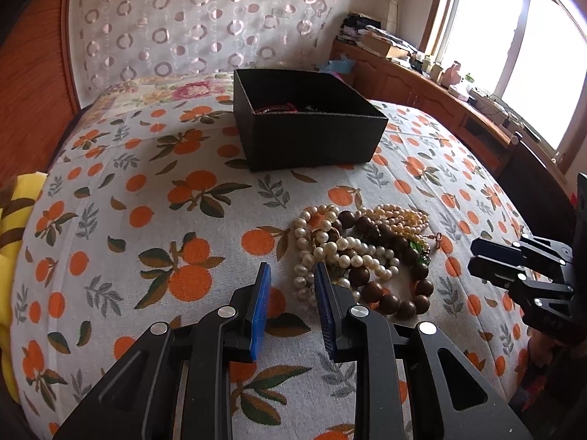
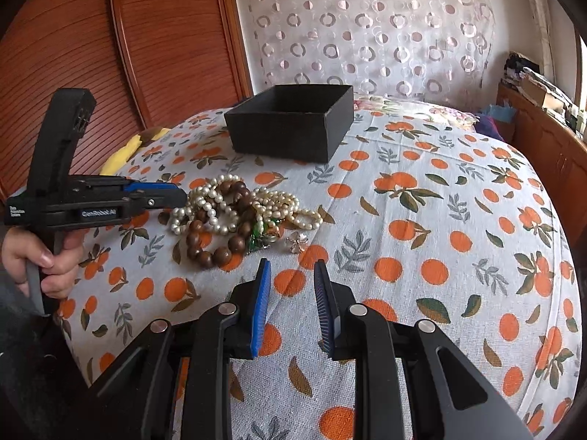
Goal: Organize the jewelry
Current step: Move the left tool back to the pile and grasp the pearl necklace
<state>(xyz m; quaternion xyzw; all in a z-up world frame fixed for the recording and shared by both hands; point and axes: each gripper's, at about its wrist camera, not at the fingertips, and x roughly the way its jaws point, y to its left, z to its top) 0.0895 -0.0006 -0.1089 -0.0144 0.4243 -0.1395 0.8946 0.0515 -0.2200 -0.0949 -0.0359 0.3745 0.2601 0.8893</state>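
A tangled pile of jewelry (image 1: 361,253) lies on the orange-print bedspread: white pearl strands, a brown wooden bead bracelet (image 1: 400,293), green pieces. It also shows in the right wrist view (image 2: 234,216), with a small silver flower piece (image 2: 295,241) beside it. An open black box (image 1: 304,117) stands behind, holding some red and dark items; it also shows in the right wrist view (image 2: 293,124). My left gripper (image 1: 291,275) is open and empty, just at the pile's near left edge. My right gripper (image 2: 291,273) is open and empty, short of the pile.
A yellow pillow (image 1: 11,227) lies at the bed's left edge. A wooden wardrobe (image 2: 110,55) stands on the left and a cluttered wooden sideboard (image 1: 422,73) runs under the window. A patterned curtain (image 1: 205,18) hangs behind the bed.
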